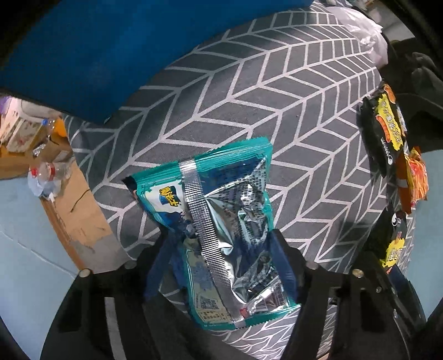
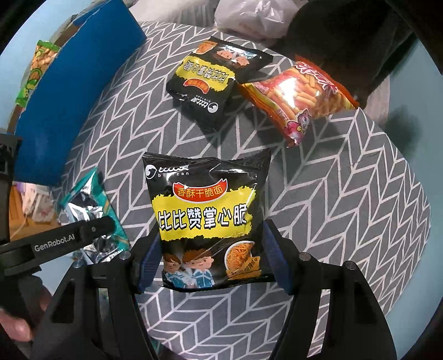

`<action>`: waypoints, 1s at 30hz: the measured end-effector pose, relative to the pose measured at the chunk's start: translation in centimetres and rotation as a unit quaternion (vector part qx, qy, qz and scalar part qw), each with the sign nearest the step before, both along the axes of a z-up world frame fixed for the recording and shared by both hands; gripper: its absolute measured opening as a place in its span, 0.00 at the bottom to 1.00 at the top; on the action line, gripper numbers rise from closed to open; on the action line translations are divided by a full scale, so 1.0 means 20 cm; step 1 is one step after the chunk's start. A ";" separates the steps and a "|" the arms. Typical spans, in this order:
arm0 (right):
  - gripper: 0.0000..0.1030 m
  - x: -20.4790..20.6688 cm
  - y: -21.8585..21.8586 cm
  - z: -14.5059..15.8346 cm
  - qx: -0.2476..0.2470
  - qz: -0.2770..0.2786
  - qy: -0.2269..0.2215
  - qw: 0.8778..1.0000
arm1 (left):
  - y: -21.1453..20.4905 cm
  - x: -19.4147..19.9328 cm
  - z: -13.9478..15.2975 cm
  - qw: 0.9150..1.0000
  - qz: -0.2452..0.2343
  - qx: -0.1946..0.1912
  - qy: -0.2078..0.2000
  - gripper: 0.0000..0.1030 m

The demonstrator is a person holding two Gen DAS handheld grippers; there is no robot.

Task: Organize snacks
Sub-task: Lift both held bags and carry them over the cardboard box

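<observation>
My left gripper [image 1: 221,263] is shut on a teal and silver snack bag [image 1: 218,229], back side up, over the grey chevron cushion [image 1: 277,97]. The bag also shows at the left of the right wrist view [image 2: 91,199], with the left gripper's finger [image 2: 83,232] across it. My right gripper [image 2: 213,263] is shut on a black and yellow noodle snack bag [image 2: 207,218]. A second black and yellow bag [image 2: 213,83] and an orange bag of stick snacks [image 2: 299,94] lie farther back on the cushion. They show at the right edge of the left wrist view [image 1: 387,133].
A blue box [image 2: 72,105] stands at the left of the cushion, with a green snack bag [image 2: 36,69] inside it. A white plastic bag [image 2: 254,16] and dark cloth [image 2: 346,41] lie at the back. Bottles and cardboard [image 1: 47,166] sit on the floor at left.
</observation>
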State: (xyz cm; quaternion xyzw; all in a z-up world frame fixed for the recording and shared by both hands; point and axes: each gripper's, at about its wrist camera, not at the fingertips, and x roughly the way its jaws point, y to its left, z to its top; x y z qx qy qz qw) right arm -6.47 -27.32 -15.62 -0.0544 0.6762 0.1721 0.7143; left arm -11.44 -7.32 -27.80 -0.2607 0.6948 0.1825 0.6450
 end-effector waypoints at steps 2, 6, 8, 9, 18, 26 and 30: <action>0.67 -0.02 0.00 0.01 0.002 0.000 0.000 1.000 | -0.01 0.01 0.01 1.000 -0.015 0.003 -0.004 0.64; 0.67 -0.04 0.04 0.00 0.005 0.001 0.003 1.000 | -0.05 0.02 0.03 0.998 -0.055 0.002 -0.004 0.63; 0.67 -0.05 0.05 0.00 0.007 0.003 0.004 1.000 | -0.06 0.02 0.05 0.998 -0.068 -0.001 -0.002 0.63; 0.67 -0.05 0.06 0.00 0.008 0.004 0.004 1.000 | -0.08 0.03 0.08 0.997 -0.071 0.000 -0.004 0.63; 0.67 -0.06 0.09 0.09 0.011 0.001 -0.006 1.000 | -0.13 0.10 0.33 0.988 -0.140 0.046 -0.055 0.63; 0.67 -0.04 0.09 0.25 0.021 -0.013 -0.027 0.999 | -0.16 0.16 0.58 0.971 -0.191 0.091 -0.115 0.63; 0.67 -0.03 0.09 0.34 0.030 -0.018 -0.038 0.999 | -0.08 0.12 0.62 0.963 -0.207 0.104 -0.136 0.63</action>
